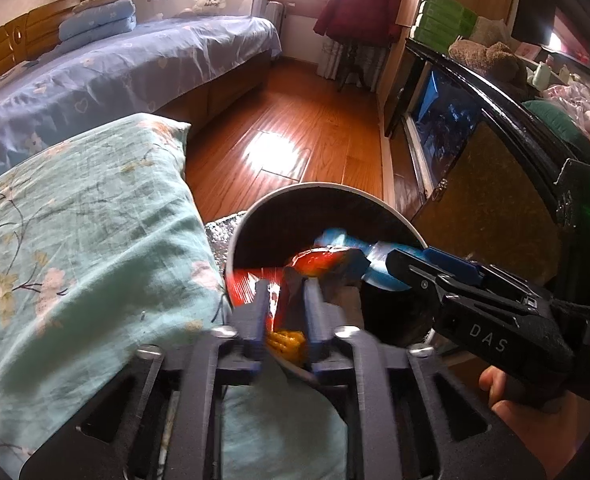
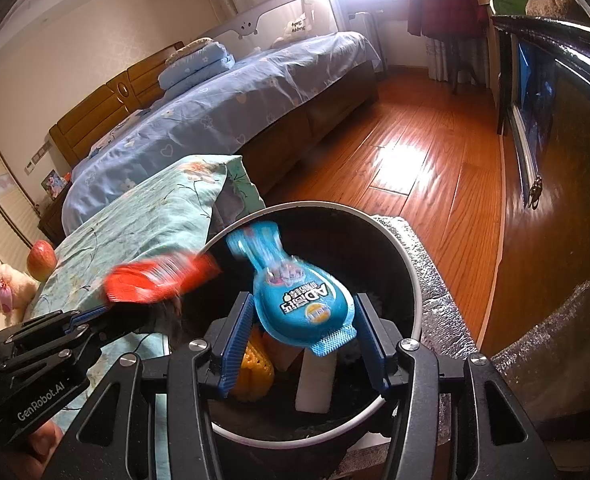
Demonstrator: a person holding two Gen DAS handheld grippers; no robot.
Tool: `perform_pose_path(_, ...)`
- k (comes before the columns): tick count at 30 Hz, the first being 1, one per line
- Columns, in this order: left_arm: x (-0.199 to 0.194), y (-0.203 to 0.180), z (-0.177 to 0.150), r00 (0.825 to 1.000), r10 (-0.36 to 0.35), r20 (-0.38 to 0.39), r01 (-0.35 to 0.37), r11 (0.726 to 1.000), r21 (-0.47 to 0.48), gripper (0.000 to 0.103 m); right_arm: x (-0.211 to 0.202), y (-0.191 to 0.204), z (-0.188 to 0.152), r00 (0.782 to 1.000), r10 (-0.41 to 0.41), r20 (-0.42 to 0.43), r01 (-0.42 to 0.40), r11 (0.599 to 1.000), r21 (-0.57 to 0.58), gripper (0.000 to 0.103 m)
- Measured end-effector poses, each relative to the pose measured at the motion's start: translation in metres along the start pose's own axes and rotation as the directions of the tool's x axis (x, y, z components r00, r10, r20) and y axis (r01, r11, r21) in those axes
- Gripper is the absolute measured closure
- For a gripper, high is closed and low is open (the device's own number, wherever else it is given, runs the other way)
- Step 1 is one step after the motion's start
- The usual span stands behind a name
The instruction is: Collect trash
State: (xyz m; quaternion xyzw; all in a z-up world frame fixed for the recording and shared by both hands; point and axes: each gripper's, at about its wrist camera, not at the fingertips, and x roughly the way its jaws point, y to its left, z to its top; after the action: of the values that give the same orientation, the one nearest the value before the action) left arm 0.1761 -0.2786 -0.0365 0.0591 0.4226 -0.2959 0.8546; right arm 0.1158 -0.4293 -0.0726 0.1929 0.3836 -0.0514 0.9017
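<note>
Bedroom with a polished reddish wooden floor point(image 2: 427, 148) and a bed under a blue patterned sheet point(image 2: 231, 104) against the far wall. The landmark is the round black waste bin with a pale rim point(image 2: 409, 264). It stands beside a mint-green floral pillow point(image 2: 151, 220), on crinkled silver foil matting point(image 2: 435, 292), with the floor beyond it and a dark cabinet point(image 2: 567, 184) to its right.

Inside the bin lie a yellow mesh-like item point(image 2: 255, 372) and a white block point(image 2: 315, 384).

The right gripper point(image 2: 301, 316) is over the bin's near side, its blue-padded jaws closed on a blue plastic snack packet printed "AD" point(image 2: 307, 300). The packet's long axis runs from the gripper toward the bin's far-left rim, its narrow end pointing away and upward.

The left gripper point(image 1: 285, 304) reaches over the bin's left rim, its jaws parted. A blurred red foil wrapper point(image 2: 159, 280) sits above that rim at the jaw tips; contact cannot be told. Its long axis lies roughly level, across the rim.

A hand point(image 1: 527, 408) holds the right gripper's handle.
</note>
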Motion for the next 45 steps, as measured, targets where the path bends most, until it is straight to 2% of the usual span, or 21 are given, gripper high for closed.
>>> perform_pose_path(1,-0.002,0.001,-0.001,1.0,0.006,0.007,-0.006,1.0,0.0,0.072,0.0,0.0,0.0,1.0,-0.001,-0.001,0.001,1.0,0.005,0.051)
perform_pose_path(5,-0.014,0.008,-0.006,1.0,0.011,0.022,-0.011,1.0,-0.01,0.068,-0.005,0.0,-0.001,1.0,0.002,0.007,-0.002,1.0,0.018,0.048)
perform_pose_path(14,-0.055,0.031,-0.031,0.997,0.023,0.076,-0.018,0.997,-0.074,0.055,-0.028,0.011,-0.008,0.998,0.04,0.043,-0.042,0.998,0.041,0.032)
perform_pose_path(16,-0.07,0.039,-0.04,0.994,0.037,0.103,-0.028,0.995,-0.095,0.047,-0.035,0.02,-0.012,0.997,0.056,0.053,-0.057,0.998,0.032,0.025)
perform_pose_path(19,-0.092,0.053,-0.056,0.988,0.07,0.14,-0.052,0.991,-0.123,0.043,-0.048,0.036,-0.019,0.994,0.083,0.076,-0.084,0.996,0.016,0.021)
perform_pose_path(21,-0.105,0.062,-0.068,0.982,0.1,0.158,-0.077,0.986,-0.145,0.041,-0.056,0.047,-0.026,0.991,0.101,0.093,-0.102,0.995,0.003,0.017)
perform_pose_path(26,-0.134,0.085,-0.094,0.97,0.145,0.197,-0.105,0.974,-0.201,0.04,-0.068,0.071,-0.045,0.984,0.136,0.111,-0.134,0.991,-0.025,0.016)
perform_pose_path(32,-0.17,0.1,-0.119,0.941,0.224,0.254,-0.159,0.954,-0.253,0.034,-0.084,0.1,-0.058,0.978,0.153,0.14,-0.143,0.987,-0.08,0.015)
perform_pose_path(35,-0.19,0.104,-0.132,0.92,0.263,0.291,-0.185,0.945,-0.27,0.023,-0.102,0.114,-0.061,0.967,0.163,0.194,-0.144,0.983,-0.11,0.004)
perform_pose_path(36,-0.196,0.106,-0.138,0.908,0.284,0.307,-0.2,0.939,-0.279,0.019,-0.11,0.121,-0.062,0.96,0.168,0.224,-0.142,0.982,-0.128,0.0)
perform_pose_path(39,-0.21,0.11,-0.148,0.875,0.346,0.34,-0.246,0.92,-0.305,0.004,-0.121,0.133,-0.065,0.949,0.174,0.264,-0.136,0.978,-0.155,0.0)
perform_pose_path(40,-0.213,0.111,-0.151,0.864,0.362,0.349,-0.258,0.915,-0.311,0.002,-0.123,0.136,-0.067,0.946,0.173,0.274,-0.132,0.978,-0.162,0.0)
perform_pose_path(45,-0.224,0.114,-0.162,0.835,0.406,0.372,-0.298,0.901,-0.314,0.001,-0.122,0.142,-0.075,0.944,0.163,0.285,-0.117,0.978,-0.174,0.0)
